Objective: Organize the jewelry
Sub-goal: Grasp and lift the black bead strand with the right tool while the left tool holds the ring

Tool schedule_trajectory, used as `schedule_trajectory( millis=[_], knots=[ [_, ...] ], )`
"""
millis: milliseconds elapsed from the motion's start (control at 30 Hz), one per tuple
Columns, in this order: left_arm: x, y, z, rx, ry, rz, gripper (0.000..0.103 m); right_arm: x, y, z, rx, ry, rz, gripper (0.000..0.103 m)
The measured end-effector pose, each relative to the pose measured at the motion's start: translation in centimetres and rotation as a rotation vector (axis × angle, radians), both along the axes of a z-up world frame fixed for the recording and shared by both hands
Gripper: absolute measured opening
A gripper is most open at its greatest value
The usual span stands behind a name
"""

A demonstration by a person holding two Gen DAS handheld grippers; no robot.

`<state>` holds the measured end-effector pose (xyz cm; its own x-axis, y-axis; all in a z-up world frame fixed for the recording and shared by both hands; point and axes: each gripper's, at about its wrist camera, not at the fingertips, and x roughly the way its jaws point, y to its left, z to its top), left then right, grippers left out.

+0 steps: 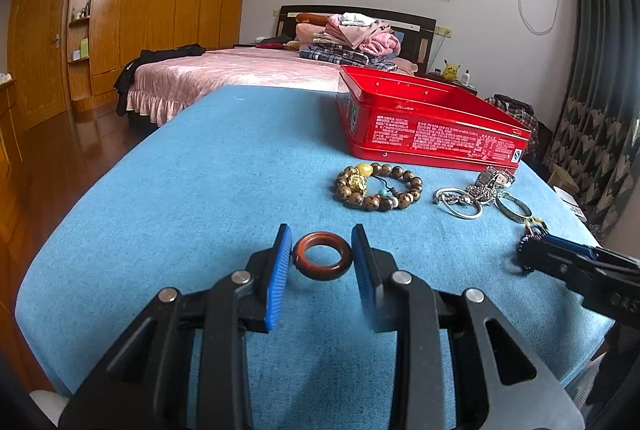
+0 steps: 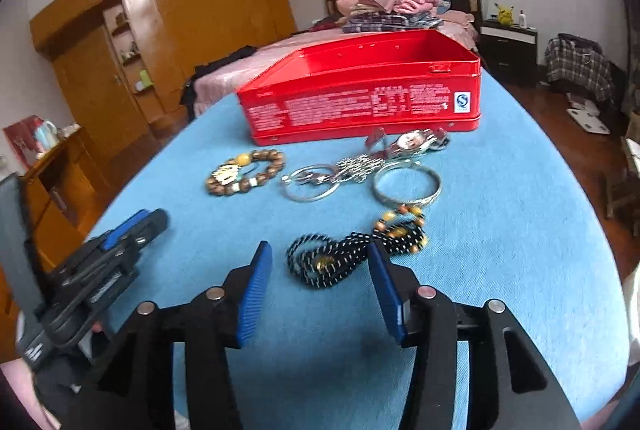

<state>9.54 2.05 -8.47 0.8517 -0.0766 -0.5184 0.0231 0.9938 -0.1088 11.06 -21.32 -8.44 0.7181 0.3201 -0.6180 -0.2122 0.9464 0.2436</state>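
My left gripper [image 1: 322,256] is open, with a brown wooden ring [image 1: 322,256] lying on the blue cloth [image 1: 200,190] between its fingertips. My right gripper [image 2: 320,268] is open around a black beaded bracelet [image 2: 326,262] on the cloth. An open red tin box [image 2: 360,102] stands behind; it also shows in the left wrist view [image 1: 432,126]. A brown bead bracelet [image 1: 378,186], silver bangles [image 2: 310,184] and a watch [image 2: 412,141] lie before it.
The cloth-covered table edge drops off to the left and right. A bed with folded clothes [image 1: 344,38] stands behind, a wooden wardrobe [image 1: 120,10] to the left and a dark curtain [image 1: 600,70] to the right.
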Motion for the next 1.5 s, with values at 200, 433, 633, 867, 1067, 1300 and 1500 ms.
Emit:
schedule_trajectory(
  millis=[200, 433, 633, 867, 1067, 1300, 1500],
  knots=[
    [0.0, 0.0, 0.0, -0.001, 0.001, -0.003, 0.029, 1.6, 0.3, -0.1, -0.023, 0.007, -0.002, 0.065],
    [-0.1, 0.2, 0.0, -0.006, 0.003, 0.0, 0.029, 1.6, -0.4, -0.9, -0.067, 0.009, -0.027, 0.037],
    [-0.1, 0.2, 0.0, -0.01, 0.003, 0.002, 0.029, 0.0, -3.5, -0.8, -0.048, 0.042, -0.084, 0.029],
    [0.0, -0.3, 0.0, -0.012, 0.003, -0.009, 0.029, -1.1, -5.2, -0.3, -0.082, 0.036, -0.144, 0.027],
    [0.1, -0.8, 0.0, -0.013, 0.001, -0.019, 0.029, 0.1, -4.1, 0.5, 0.031, -0.015, -0.178, 0.058],
    [0.2, -0.8, -0.1, -0.02, 0.006, -0.025, 0.029, 3.5, -2.3, -0.6, -0.062, 0.046, -0.227, 0.044],
    [0.4, -0.6, -0.4, -0.031, 0.011, -0.022, 0.029, 1.8, -4.3, -0.7, -0.102, 0.057, -0.202, 0.031]
  ],
)
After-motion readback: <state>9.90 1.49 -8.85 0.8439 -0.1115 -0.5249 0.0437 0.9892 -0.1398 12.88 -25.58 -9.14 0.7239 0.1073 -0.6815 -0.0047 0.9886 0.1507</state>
